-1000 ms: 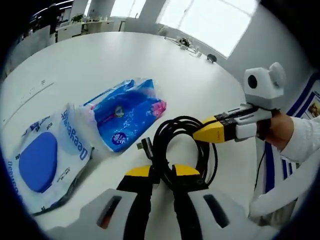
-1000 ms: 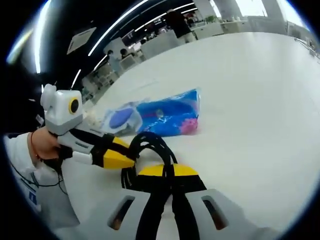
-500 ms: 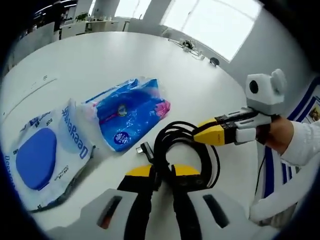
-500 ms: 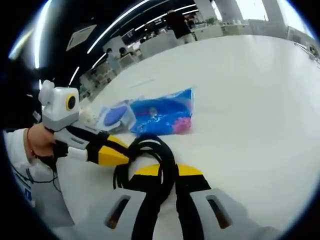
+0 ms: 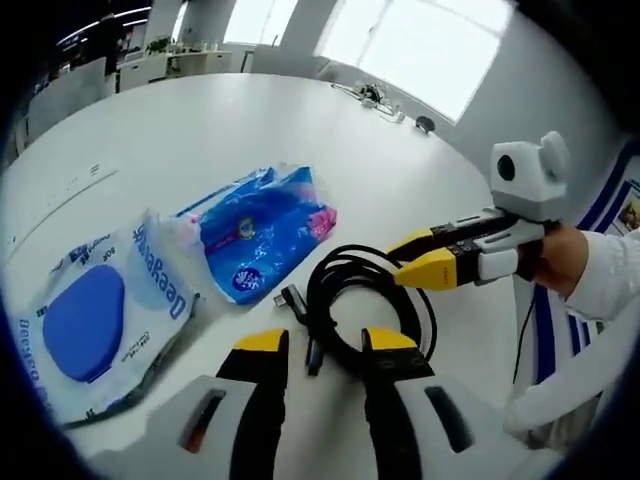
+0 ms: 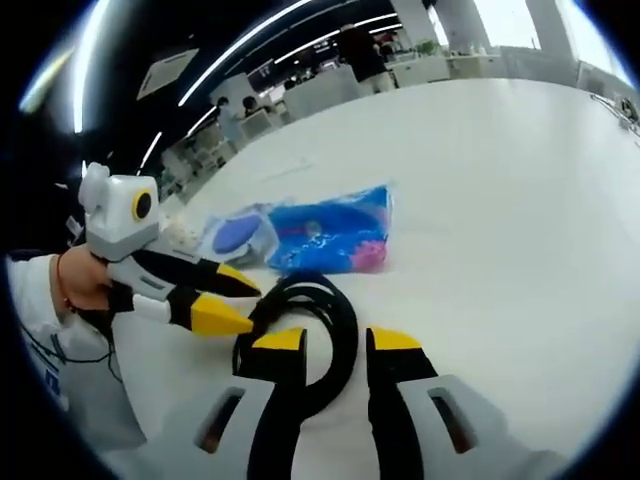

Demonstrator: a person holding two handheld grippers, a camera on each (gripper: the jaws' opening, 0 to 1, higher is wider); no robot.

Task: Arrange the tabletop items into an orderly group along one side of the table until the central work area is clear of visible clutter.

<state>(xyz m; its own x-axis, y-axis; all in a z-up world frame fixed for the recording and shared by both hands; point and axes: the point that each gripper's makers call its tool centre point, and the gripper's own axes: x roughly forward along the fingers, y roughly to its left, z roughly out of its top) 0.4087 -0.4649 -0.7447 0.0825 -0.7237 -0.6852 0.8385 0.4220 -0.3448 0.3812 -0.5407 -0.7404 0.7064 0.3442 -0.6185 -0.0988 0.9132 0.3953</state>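
Two grippers, both spread. Left gripper (image 5: 317, 350) at bottom centre of left gripper view, jaws parted astride coiled black cable (image 5: 365, 305), gripping nothing. Right gripper (image 6: 335, 345) at bottom centre of right gripper view, jaws parted over the same coil. Blue packet (image 5: 262, 228) left of centre; white wipes pack (image 5: 90, 315) at lower left, on white table (image 5: 200, 130).

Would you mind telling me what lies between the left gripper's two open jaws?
In the left gripper view, the near side of the coiled black cable lies between the left gripper's open jaws.
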